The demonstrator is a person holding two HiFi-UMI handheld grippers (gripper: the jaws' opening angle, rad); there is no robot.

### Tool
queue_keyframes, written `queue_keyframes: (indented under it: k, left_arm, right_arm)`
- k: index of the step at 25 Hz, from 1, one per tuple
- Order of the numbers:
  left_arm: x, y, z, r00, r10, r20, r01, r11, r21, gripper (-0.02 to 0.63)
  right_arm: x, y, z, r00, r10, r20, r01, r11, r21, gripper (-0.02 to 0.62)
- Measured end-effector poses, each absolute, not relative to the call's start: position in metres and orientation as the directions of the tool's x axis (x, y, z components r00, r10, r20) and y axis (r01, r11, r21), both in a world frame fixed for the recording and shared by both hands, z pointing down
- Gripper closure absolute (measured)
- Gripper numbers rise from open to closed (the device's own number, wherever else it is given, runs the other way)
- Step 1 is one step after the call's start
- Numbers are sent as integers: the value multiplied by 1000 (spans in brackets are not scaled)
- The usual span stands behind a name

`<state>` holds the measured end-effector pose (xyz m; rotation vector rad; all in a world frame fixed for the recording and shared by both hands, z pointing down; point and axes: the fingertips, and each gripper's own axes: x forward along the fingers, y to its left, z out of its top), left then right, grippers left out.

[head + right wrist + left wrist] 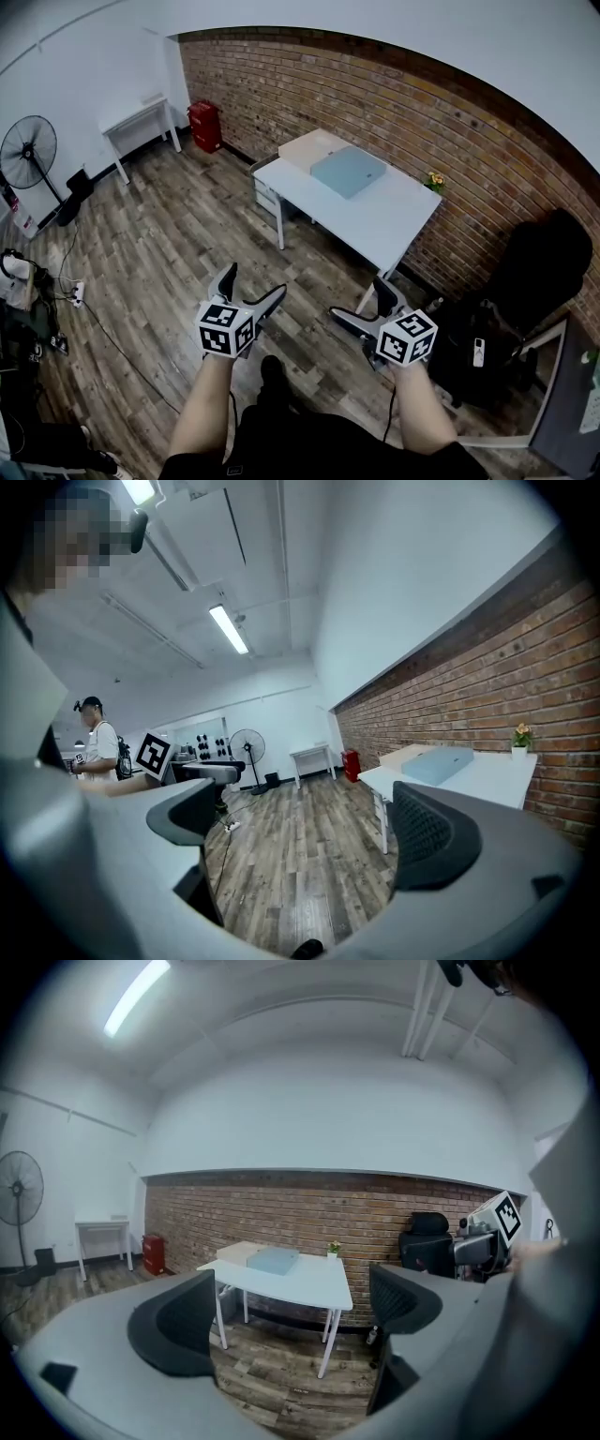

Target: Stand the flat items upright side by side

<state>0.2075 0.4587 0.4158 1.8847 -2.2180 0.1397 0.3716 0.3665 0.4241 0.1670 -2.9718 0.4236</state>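
Brick-walled room, wood floor. White table stood by brick wall, well apart from both grippers. Blue-grey flat item and beige flat item lay flat on it, side by side; overlap and kind not discernible. Left gripper jaws wide apart, empty. Right gripper likewise spread, holding nothing.

A white table stands on the wood-plank floor by the brick wall. At one end a light blue flat box lies flat just beside a beige flat box. A small flowering pot plant stands apart, at the wall-side edge.
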Motion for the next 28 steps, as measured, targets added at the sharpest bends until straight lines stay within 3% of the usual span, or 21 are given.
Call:
queue_keyframes:
  k: [18, 28]
  left_arm:
    - [26, 338, 422, -36, -968, 248, -992, 64, 105, 100]
    - [-28, 316, 439, 4, -960, 279, -991, 34, 130, 100]
  right_arm:
    - [186, 265, 443, -963, -138, 233, -202, 938, -280, 12]
    - [128, 248, 467, -947, -116, 298, -213, 924, -316, 12]
